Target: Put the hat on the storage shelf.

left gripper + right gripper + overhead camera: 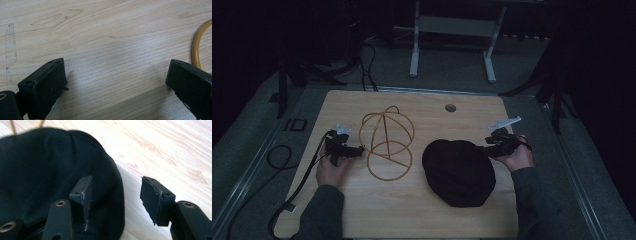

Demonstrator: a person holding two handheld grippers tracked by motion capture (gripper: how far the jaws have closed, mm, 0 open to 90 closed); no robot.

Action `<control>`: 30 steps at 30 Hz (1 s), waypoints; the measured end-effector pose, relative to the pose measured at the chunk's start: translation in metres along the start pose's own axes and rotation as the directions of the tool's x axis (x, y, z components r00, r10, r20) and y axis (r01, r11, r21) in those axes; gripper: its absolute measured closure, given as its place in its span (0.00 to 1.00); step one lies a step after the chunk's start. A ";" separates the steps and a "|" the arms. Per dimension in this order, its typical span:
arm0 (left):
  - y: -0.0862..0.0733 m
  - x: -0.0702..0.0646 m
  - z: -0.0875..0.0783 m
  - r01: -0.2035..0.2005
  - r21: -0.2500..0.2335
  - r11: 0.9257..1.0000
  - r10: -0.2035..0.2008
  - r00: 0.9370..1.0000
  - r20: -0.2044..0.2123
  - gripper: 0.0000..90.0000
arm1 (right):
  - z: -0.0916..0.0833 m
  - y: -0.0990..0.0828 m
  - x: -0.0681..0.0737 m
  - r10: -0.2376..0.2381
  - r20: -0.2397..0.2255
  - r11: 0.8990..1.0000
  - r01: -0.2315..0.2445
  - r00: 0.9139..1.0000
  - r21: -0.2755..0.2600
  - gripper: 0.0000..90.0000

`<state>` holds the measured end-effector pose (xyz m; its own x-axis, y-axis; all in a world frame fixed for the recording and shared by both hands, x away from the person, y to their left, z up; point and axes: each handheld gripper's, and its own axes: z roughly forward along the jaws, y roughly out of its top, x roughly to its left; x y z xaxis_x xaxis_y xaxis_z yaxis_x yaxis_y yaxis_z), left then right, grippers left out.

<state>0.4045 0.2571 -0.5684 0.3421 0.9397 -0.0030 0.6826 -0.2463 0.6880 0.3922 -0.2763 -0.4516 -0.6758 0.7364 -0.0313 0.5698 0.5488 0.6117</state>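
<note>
Right gripper (115, 200) jaws stand wide apart astride the rim of the black cap (45, 177) (pads not pressing it), which lies on the wooden table (422, 210) beside the wire hat stand (387, 142); left gripper (115, 82) jaws likewise spread, gripping nothing.

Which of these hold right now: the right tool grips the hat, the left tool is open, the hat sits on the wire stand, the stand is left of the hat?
1. The right tool grips the hat. False: its jaws are open, straddling the hat's edge.
2. The left tool is open. True.
3. The hat sits on the stand. False: it lies on the table beside it.
4. The stand is left of the hat in the high view. True.
</note>
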 end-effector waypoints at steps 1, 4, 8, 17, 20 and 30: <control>0.000 0.000 0.000 0.000 0.000 1.000 0.000 1.000 0.000 0.03 | 0.000 0.000 0.000 0.000 0.000 1.000 0.000 1.000 0.000 0.48; 0.000 0.000 0.000 0.000 0.000 1.000 0.000 1.000 0.000 0.03 | 0.002 0.008 0.003 -0.021 -0.007 1.000 0.021 1.000 0.004 0.48; 0.000 0.000 0.000 0.000 0.000 1.000 0.000 1.000 0.000 0.03 | 0.007 0.018 0.005 -0.042 -0.013 0.999 0.042 0.999 0.018 0.48; 0.000 0.000 0.000 0.001 0.000 1.000 -0.001 1.000 -0.001 0.03 | 0.019 0.038 0.012 -0.107 -0.034 0.991 0.109 0.994 0.077 0.45; 0.000 0.000 0.000 0.003 -0.002 1.000 -0.003 1.000 -0.001 0.03 | 0.026 0.043 0.013 -0.121 -0.041 0.986 0.125 0.992 0.113 0.44; 0.000 0.000 0.000 0.002 -0.001 1.000 -0.002 1.000 -0.001 0.03 | 0.053 0.053 0.016 -0.147 -0.066 0.968 0.158 0.987 0.193 0.43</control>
<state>0.4046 0.2571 -0.5684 0.3402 0.9404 -0.0033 0.6828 -0.2446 0.6885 0.4361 -0.2146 -0.4617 -0.7819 0.6196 -0.0686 0.5355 0.7240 0.4347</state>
